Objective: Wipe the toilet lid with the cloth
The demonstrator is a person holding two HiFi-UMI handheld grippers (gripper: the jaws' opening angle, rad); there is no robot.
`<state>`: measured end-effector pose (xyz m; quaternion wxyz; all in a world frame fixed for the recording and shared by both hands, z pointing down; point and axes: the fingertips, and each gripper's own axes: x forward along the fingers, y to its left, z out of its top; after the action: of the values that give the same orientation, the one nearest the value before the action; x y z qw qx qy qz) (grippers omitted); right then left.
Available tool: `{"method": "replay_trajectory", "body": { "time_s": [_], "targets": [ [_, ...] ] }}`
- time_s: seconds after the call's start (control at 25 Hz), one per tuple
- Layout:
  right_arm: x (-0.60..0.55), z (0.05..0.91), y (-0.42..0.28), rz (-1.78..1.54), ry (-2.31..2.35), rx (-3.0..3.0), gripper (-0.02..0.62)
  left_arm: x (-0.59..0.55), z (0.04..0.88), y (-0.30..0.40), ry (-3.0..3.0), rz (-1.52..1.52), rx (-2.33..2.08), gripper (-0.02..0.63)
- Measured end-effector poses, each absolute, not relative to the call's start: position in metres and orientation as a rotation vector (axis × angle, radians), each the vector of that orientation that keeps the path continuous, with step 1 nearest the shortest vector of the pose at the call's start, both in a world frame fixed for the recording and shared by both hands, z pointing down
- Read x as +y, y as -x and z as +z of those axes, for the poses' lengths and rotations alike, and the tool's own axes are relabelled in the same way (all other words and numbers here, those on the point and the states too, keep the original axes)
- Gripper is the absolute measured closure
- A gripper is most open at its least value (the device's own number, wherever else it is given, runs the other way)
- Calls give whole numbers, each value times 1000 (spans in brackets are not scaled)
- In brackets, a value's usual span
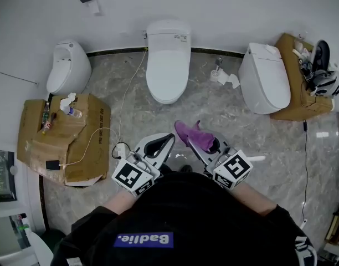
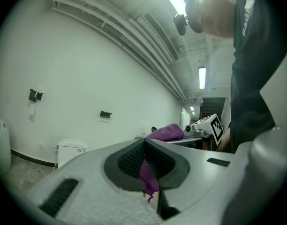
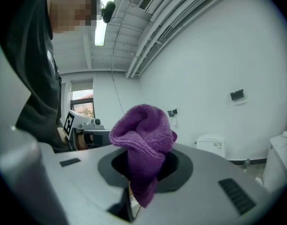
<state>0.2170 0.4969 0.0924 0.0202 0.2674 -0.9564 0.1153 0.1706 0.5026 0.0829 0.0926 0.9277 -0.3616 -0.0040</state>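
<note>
— Status from the head view?

— Both of my grippers sit low in the frame, side by side above the marble floor (image 1: 214,107). The right gripper (image 1: 198,144) carries the purple cloth (image 1: 193,134), bunched at its tip. The left gripper (image 1: 168,141) is just beside it and does not touch the cloth. The toilet lid (image 1: 168,71) straight ahead lies closed, well apart from the cloth and from both grippers. A cardboard box (image 1: 64,140) stands on the floor at the left.

— And the left gripper view?

— Its jaws are pressed together. A thin purple strip (image 2: 147,176) shows in the seam between the pads (image 2: 129,157). I cannot tell whether it belongs to the cloth. Past the jaws I see the cloth sitting on the other gripper, and a white toilet (image 2: 72,150) against the wall at the left.

— Right gripper view?

— Those jaws pinch the cloth. Most of it stands bunched above the pads, and a tail of it hangs below them. The left gripper's marker cube (image 3: 70,121) shows at the left of the frame.
</note>
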Motion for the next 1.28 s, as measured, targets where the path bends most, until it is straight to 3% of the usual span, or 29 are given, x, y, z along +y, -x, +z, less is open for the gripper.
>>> {"method": "replay_trajectory", "body": {
  "time_s": [0.48,1.04,1.28],
  "targets": [
    [428,110,-199,356,-821,-2935,535,428,89,-162,-2761,-68,-1047,589],
    [229,109,-61,311,-873,-2848,535,228,88,-38,-2843,-90,-902,589],
    [171,116,-47,338,-923,-2814,535,167,95,-11,-2821,-88,-909,589]
  ]
}}
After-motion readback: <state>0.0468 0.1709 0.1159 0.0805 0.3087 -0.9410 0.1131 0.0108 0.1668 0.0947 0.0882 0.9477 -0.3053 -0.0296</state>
